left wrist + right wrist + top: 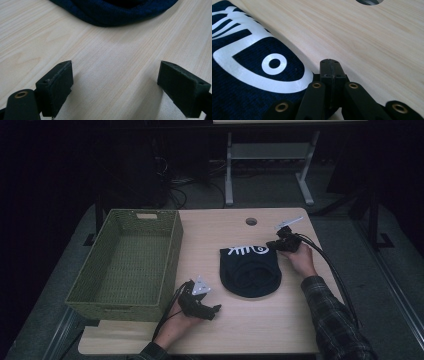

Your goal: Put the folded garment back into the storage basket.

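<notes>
Light wood table (260,320) is bearing one green woven basket (130,262) at its left and one folded dark-blue garment (250,270) with a white print at centre. Two grippers are resting on it: the left gripper (216,310), jaws spread wide and holding nothing, is pointing toward the garment; the right gripper (272,245), jaws pressed together, is lying at the garment's far right corner, whether pinching cloth cannot be told.

I work at a pale wood table (280,330) with a round cable hole (251,221) near its far edge. Around it the room is dark. Grey floor (265,190) lies beyond, where a white frame's legs (229,170) stand, with tangled cables (175,185) to their left.
</notes>
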Motion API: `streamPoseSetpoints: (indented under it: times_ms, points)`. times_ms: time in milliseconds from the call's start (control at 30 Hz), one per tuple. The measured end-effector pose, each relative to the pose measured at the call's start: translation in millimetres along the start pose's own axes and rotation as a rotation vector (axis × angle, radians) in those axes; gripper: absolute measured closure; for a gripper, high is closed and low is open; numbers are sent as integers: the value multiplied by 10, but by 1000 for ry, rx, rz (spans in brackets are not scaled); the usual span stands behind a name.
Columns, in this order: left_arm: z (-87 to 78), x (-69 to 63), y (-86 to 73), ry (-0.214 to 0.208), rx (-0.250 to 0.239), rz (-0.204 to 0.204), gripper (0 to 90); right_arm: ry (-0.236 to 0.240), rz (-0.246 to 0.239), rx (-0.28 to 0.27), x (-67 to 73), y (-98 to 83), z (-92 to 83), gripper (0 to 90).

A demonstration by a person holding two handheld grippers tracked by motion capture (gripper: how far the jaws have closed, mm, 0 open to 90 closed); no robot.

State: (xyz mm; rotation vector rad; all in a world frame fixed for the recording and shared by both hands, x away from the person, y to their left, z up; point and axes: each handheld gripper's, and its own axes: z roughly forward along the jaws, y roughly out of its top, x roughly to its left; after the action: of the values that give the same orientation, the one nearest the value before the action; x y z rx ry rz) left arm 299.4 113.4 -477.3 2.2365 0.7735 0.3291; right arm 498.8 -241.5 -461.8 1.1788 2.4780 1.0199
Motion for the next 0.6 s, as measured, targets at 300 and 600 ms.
streamPoseSetpoints:
  times_ms: [300, 600]
  points:
    - [-1, 0, 0, 0, 1, 0, 122, 2, -29, -4, 47, -130, -120, 900]
    - [-1, -1, 0, 0, 1, -1, 122, 1, -73, -4, 159, -258, -260, 900]
